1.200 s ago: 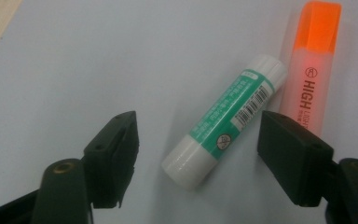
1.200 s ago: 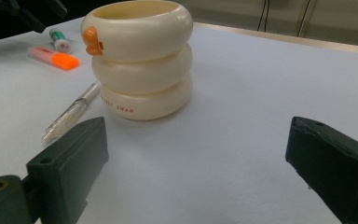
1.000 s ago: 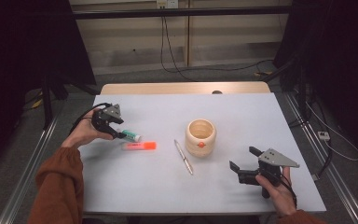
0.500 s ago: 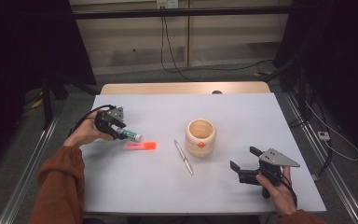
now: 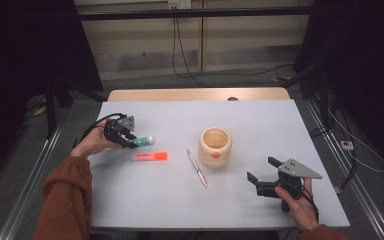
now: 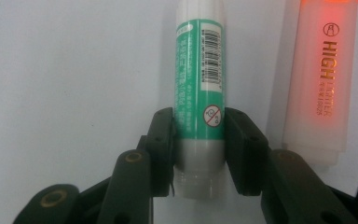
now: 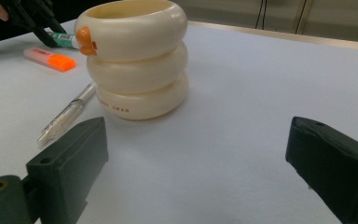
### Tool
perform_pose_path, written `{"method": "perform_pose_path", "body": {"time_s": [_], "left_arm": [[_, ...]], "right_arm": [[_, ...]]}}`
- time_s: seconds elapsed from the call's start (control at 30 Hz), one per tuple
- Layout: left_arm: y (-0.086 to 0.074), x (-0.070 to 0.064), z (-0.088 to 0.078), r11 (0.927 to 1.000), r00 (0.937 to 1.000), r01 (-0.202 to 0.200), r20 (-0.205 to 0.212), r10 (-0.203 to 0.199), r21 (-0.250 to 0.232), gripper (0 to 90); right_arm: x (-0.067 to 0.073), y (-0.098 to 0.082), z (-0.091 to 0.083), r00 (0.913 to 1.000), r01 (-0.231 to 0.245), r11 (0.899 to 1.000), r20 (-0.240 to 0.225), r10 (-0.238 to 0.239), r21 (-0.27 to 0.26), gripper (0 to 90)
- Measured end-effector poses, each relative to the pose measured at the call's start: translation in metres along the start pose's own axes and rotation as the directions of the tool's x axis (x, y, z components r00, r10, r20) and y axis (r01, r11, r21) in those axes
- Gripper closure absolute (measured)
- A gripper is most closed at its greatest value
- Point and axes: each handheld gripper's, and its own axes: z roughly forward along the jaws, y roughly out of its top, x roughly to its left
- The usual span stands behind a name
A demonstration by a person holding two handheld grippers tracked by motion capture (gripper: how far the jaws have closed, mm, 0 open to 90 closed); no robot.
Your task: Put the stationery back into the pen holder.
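Now left gripper (image 6: 199, 149) fingers closing, clamped on glue stick (image 6: 200, 84) base; stick flat on table, pointing straight away along fingers.

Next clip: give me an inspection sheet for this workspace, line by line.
Surface: white table, bare apart from four things.
Job's things: green glue stick lying flat, beside the orange highlighter.
Clutter: pen; cream ringed cup, upright.
Grippers: left gripper jaws have just been closing, pads now against the glue stick's lower end; right gripper open, holding nothing, facing the cup.
Cables: black ones on the floor behind the table.
Surroundings: dark curtains at both sides, metal rails.
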Motion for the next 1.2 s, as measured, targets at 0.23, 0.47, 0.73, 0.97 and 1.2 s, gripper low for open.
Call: {"method": "perform_pose_path", "body": {"time_s": [0.23,0.47,0.73,0.97,1.2], "left_arm": [[0.0,0.0,-0.001,1.0,1.0,0.007,0.0,-0.007,0.0,65.7],[-0.001,0.002,-0.006,0.9986,0.9988,0.049,-0.002,-0.049,-0.021,65.8],[-0.003,0.0,-0.015,0.9905,0.9919,0.127,0.012,-0.127,-0.053,65.8],[-0.004,0.0,-0.019,0.9785,0.9814,0.192,0.026,-0.19,-0.076,65.9],[-0.007,0.0,-0.03,0.9585,0.9657,0.26,0.027,-0.258,-0.118,65.8]], "right_arm": [[0.0,0.0,0.0,1.0,0.001,1.0,0.001,-0.001,0.0,5.3],[0.0,0.0,-0.001,1.0,0.001,1.0,0.001,-0.001,-0.003,5.3],[0.0,0.0,-0.001,1.0,0.002,1.0,0.001,-0.002,-0.004,5.3],[0.0,0.0,-0.001,1.0,0.002,1.0,0.001,-0.002,-0.003,5.3],[0.0,0.0,0.0,1.0,0.002,1.0,0.0,-0.002,-0.002,5.3]]}}
